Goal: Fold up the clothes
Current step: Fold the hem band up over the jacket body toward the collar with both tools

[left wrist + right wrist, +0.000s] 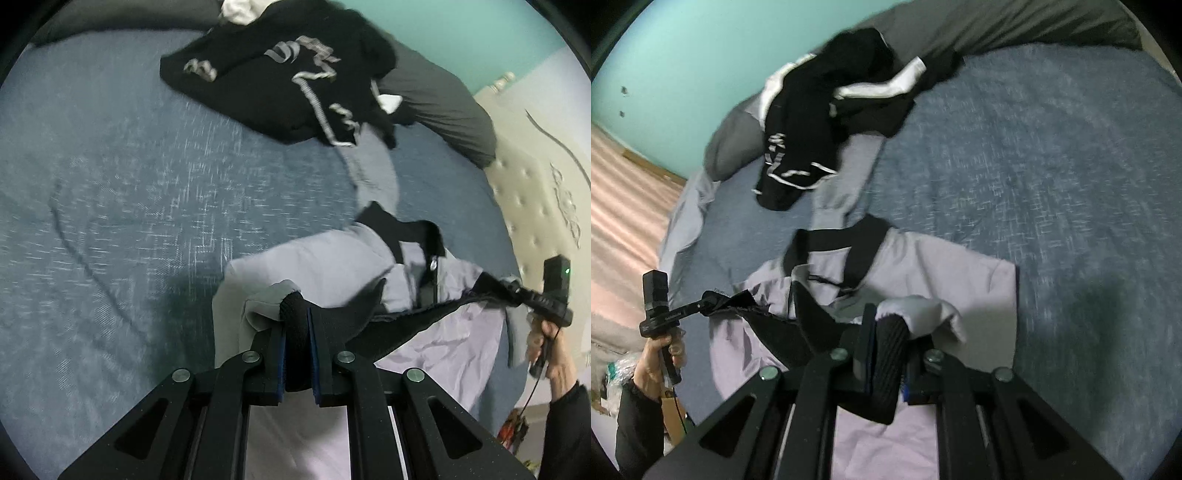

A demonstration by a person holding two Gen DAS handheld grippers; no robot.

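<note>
The lavender-grey jacket (332, 266) lies partly lifted off the bed, and I have its black ribbed hem band (295, 332) pinched at both ends. My left gripper (296, 325) is clamped narrow on one end of that band, the knit bunched between the blue pads with a fold of pale fabric spilling to the left of my jaws. My right gripper (886, 332) is closed the same way on the other end, a puff of lavender cloth bulging just right of its jaws. Between the two, the band hangs in a slack black line; ahead of both pairs of jaws the jacket body spreads flat, black collar (831, 236) and zip farthest from me, one sleeve trailing beyond toward the far pile.

In the left view my right hand (550, 350) shows far off to the right; in the right view my left hand (653, 362) sits far off to the left.

Beyond the jacket, past the collar, a black garment with white stripes (812, 122) lies crumpled on the blue bedsheet (110, 184), near a grey pillow (443, 107).

My worry is the grip: each jaw holds a thick roll of rib, not a flat edge, so a quick swing could let one end slip and skew the fold. The trailing sleeve reaches under the striped garment's edge and may drag it along.
</note>
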